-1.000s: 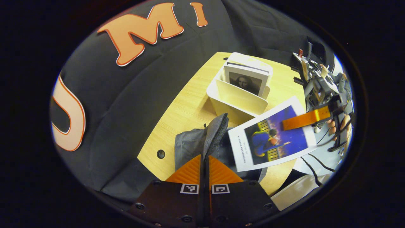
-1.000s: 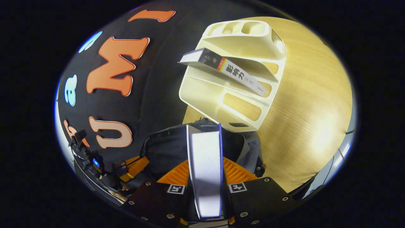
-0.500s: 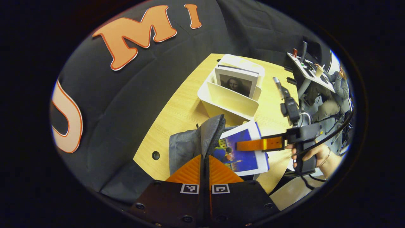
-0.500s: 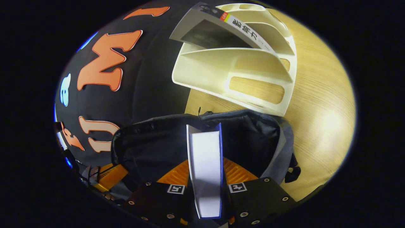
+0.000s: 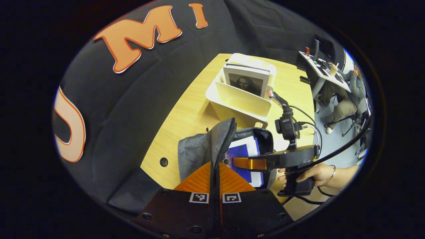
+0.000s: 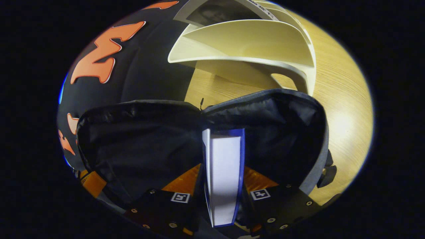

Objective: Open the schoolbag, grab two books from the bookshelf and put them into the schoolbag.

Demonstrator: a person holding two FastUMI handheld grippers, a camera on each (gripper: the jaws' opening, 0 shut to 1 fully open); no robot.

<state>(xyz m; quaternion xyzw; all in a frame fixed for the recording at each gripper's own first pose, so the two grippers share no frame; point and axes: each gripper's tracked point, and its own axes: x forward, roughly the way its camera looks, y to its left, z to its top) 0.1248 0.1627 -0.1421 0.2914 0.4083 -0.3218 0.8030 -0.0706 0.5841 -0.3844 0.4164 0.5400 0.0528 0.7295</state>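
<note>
Left gripper: its fingers are pinching the schoolbag's zipper edge. They are pressed together on the cloth and holding it up. I think this is to keep the bag's mouth wide so a book can slide in.

Right gripper: its fingers are squeezing a blue book between them, one finger on each cover. The book is standing on its edge and pointing down into the dark inside of the bag.

Where the book is: in the left gripper view the blue book is sitting partly inside the open bag, and the right gripper is reaching over the rim.

Bookshelf: it is standing on the desk just behind the bag. One more book, with a picture of a face on it, is waiting in it.

What is left: I think the blue book needs to be let go, and then the second book is next.
</note>
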